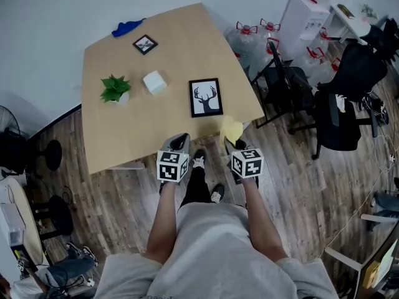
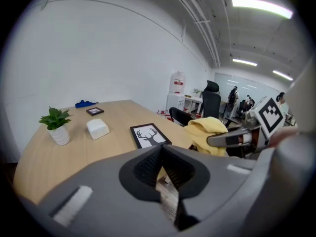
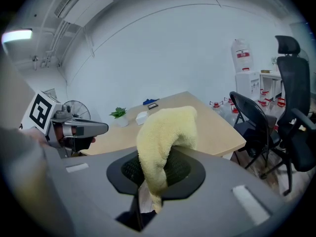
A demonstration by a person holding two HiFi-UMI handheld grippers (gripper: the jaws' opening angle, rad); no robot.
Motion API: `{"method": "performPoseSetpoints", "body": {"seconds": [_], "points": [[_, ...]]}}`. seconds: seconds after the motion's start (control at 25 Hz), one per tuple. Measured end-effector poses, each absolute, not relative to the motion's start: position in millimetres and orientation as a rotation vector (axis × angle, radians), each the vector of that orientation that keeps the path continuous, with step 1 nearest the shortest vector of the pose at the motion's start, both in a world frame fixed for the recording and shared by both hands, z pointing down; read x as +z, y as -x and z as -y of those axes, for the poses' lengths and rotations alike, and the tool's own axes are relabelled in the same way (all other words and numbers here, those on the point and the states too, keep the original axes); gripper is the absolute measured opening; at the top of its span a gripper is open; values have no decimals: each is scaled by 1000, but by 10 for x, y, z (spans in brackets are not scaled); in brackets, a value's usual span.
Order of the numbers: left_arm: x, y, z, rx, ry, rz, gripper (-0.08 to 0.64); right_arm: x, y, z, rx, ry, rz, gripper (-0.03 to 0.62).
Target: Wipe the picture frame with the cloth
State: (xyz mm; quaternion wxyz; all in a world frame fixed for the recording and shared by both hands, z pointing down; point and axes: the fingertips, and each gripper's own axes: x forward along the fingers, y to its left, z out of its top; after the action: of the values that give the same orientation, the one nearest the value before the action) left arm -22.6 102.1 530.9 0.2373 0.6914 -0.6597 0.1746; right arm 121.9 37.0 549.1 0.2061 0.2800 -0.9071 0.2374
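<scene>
the right claw (image 3: pixel 148 179) is clamped on a pale yellow terry cloth (image 3: pixel 165 132), which bunches up over its jaws. the left claw (image 2: pixel 165 177) has its jaws together with nothing between them. both are held just off the near edge of the light wooden desk (image 1: pixel 156 123). the black picture frame with a deer print (image 1: pixel 206 97) lies flat near that edge, apart from the cloth.

Overhead plus low views, shared table (image 1: pixel 124 136)

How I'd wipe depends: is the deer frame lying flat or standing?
Lying flat: the deer frame rests face up on the table.
</scene>
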Motion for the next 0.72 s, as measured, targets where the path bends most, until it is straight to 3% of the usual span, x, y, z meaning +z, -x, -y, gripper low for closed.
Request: {"method": "performPoseSetpoints", "body": {"seconds": [0.72], "points": [[5228,238,-1120,466,-1923,1823,52,5385,-1233,-539,589,-783,2535,49]]}}
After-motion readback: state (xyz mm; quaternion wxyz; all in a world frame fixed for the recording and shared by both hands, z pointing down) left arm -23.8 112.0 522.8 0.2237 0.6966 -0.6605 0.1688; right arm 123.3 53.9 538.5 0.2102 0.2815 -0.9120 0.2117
